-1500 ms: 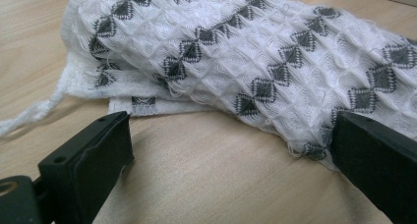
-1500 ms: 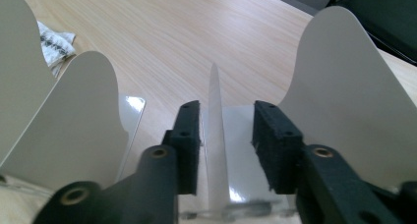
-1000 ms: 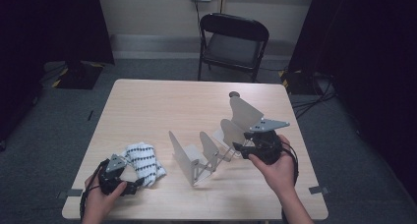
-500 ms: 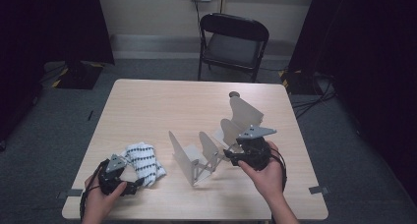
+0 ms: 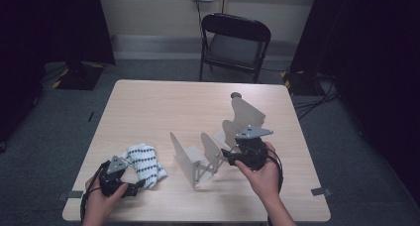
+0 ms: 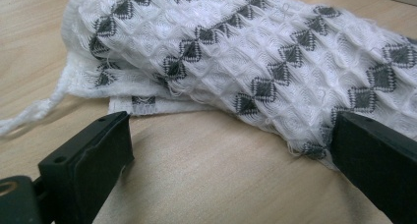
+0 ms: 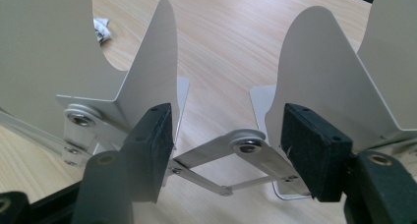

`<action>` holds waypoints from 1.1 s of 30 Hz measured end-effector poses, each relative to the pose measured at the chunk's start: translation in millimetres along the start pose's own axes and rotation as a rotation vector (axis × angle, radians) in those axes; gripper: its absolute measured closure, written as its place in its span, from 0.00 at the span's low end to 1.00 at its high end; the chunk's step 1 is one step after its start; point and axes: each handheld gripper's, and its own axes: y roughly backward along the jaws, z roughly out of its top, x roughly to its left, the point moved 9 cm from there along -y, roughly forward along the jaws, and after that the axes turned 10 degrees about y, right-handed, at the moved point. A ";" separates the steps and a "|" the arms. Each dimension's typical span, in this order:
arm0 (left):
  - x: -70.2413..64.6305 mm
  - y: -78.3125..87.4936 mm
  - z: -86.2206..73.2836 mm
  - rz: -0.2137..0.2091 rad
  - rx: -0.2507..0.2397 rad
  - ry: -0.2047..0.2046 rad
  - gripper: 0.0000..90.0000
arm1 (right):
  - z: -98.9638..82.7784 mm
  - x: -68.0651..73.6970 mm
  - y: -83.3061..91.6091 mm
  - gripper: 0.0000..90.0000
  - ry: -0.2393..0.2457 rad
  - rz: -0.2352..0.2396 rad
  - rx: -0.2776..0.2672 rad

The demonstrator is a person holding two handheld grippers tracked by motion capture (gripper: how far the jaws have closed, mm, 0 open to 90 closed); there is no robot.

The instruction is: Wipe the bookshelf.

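Dim, vignetted high view with dark corners; both gripper views bright, evenly lit, sharp.

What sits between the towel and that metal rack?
Just bare table. In the high view, the towel lies left of the rack, with plain wood between them.

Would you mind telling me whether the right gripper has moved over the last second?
Yes. In the high view the right gripper has shifted left and down, away from the table's right edge toward the metal rack, its jaws opening meanwhile.
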 end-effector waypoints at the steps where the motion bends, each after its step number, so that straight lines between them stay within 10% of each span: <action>1: -0.1 0.0 0.0 -0.001 0.000 0.000 0.02 | -1.1 -0.4 -1.1 0.41 0.004 -0.007 0.009; 33: -0.1 0.2 -0.2 0.002 0.000 0.000 0.02 | -15.1 -12.6 3.2 0.46 -0.025 -0.042 0.032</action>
